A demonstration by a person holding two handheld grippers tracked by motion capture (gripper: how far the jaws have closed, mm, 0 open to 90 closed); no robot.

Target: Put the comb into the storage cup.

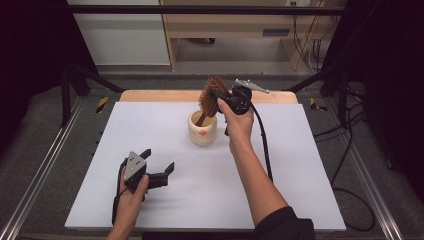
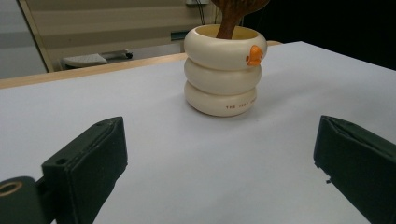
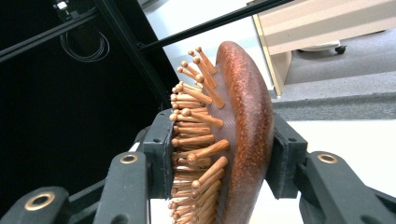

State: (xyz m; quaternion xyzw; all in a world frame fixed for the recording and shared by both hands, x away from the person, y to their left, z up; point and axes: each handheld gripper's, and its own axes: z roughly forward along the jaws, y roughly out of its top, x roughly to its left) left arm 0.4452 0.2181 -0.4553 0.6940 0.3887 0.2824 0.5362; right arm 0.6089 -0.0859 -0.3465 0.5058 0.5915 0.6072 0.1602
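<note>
Right now we are watching the right hand-held gripper [image 1: 220,98] clamping the head of a wooden hairbrush [image 1: 209,95], one pad pressing on the bristle pins and the other on the smooth rounded back, as the right gripper view is showing. We are seeing the brush [image 3: 238,135] standing nearly upright above a cream ring-stacked cup [image 1: 202,129], its handle reaching down into the cup's mouth near the far middle of the desk [image 1: 280,165].

We are judging the grip as the weak point: the pins are giving an uneven, springy surface and the back is curved and glossy, so the head could be twisting or sliding out between the pads. If the handle is dragging against the rim while the brush is moving sideways, the cup [image 2: 224,77], which is light-looking and tall for its base, could be tipping or skidding across the white sheet. A slip here would be dropping the brush into or beside the cup.

Meanwhile the left hand-held gripper [image 1: 159,165] is resting on the near left of the desk with its jaws spread wide and nothing between them, well apart from the cup, so we are seeing nothing steadying it.
</note>
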